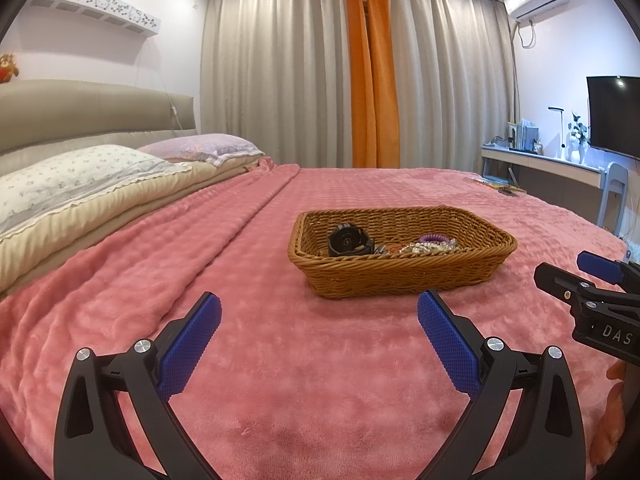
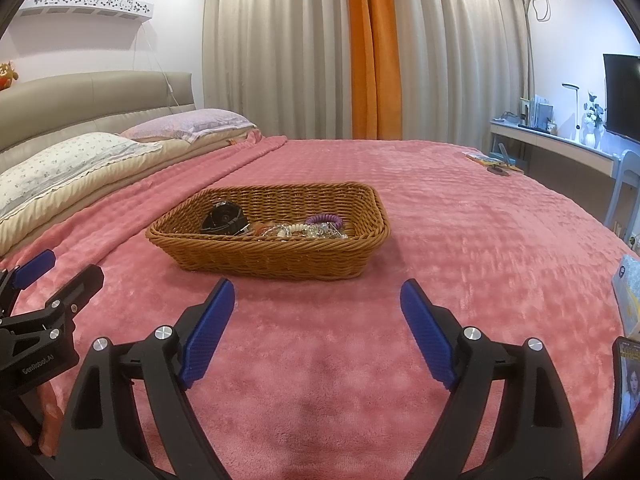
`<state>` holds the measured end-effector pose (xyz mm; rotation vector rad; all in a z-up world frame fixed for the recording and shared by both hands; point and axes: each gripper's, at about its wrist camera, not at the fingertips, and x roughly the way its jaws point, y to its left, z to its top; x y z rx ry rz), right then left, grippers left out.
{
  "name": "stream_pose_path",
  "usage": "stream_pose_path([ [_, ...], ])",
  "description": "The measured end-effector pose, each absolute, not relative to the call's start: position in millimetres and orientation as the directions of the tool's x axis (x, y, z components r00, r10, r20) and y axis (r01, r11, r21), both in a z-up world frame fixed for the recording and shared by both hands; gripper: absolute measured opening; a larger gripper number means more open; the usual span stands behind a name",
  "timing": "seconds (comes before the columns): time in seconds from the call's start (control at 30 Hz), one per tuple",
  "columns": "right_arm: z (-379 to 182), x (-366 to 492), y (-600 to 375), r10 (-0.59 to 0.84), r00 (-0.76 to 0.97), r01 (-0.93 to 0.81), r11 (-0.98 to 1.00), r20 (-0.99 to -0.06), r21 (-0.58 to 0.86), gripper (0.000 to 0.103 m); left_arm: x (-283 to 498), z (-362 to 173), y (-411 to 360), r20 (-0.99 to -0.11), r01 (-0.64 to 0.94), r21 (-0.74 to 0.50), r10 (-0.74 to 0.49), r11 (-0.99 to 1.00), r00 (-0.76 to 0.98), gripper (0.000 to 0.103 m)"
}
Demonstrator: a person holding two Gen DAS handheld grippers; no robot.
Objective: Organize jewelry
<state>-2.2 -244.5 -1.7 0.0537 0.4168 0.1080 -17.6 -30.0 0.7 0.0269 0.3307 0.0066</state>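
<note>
Left wrist view: the left gripper (image 1: 319, 334) hovers above the pink blanket (image 1: 200, 280), fingers spread wide and holding nothing. Just ahead, the wicker basket (image 1: 400, 280) holds a black watch (image 1: 349, 240) and beaded jewelry (image 1: 426, 245).

Right wrist view: the right gripper (image 2: 317, 326) is likewise wide open and empty, near the basket.

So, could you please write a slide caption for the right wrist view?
Open right gripper above a pink blanket, facing a wicker basket holding a black watch and beads.
</note>
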Motion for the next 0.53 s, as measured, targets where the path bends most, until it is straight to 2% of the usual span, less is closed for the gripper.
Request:
stream_pose_path([
  [0.2,-1.6,-2.1,-244.4,0.115,0.909,-0.093,0.993,-0.401,0.074,0.081,-21.0,-0.4,-31.6,-0.306,-0.011,0.044,0.024,0.999,0.952,0.095],
  [0.53,-1.7,-2.6,-244.1,0.115,0.909,-0.093,0.993,-0.401,0.074,0.081,-19.8,2.2,-34.1,-0.321,-0.010,0.056,0.028,0.998,0.947,0.096],
])
